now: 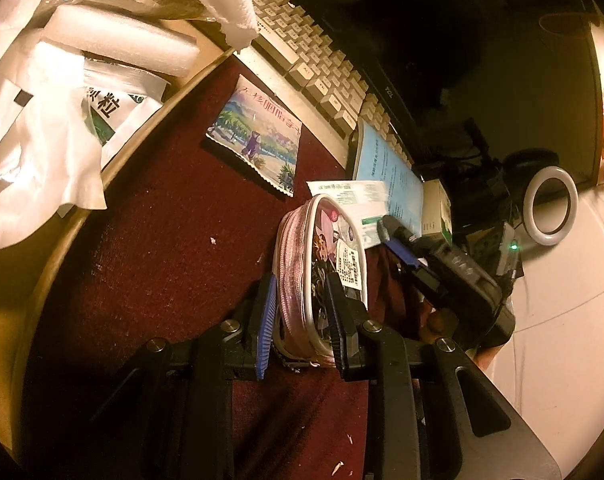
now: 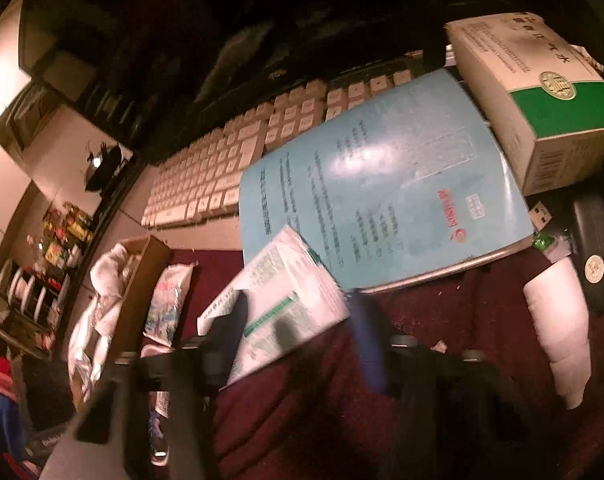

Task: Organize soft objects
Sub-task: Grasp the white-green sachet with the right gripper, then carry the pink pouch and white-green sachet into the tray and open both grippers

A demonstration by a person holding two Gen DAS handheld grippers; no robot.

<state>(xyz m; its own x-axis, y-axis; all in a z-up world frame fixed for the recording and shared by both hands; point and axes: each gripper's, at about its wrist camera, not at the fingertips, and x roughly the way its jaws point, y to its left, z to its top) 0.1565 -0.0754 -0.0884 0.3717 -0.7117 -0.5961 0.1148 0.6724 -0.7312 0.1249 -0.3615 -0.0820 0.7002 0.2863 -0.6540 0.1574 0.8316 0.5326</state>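
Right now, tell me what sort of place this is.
Probably a home computer desk: a keyboard in front of a dark monitor, and a dark red cloth cluttered with packets and a medicine box.

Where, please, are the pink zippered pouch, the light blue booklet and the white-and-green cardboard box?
Pink zippered pouch (image 1: pixel 302 264): left wrist view, on its zipper side.
Light blue booklet (image 2: pixel 401 184): right wrist view, middle of its cover.
White-and-green cardboard box (image 2: pixel 541 92): right wrist view, on its top face.
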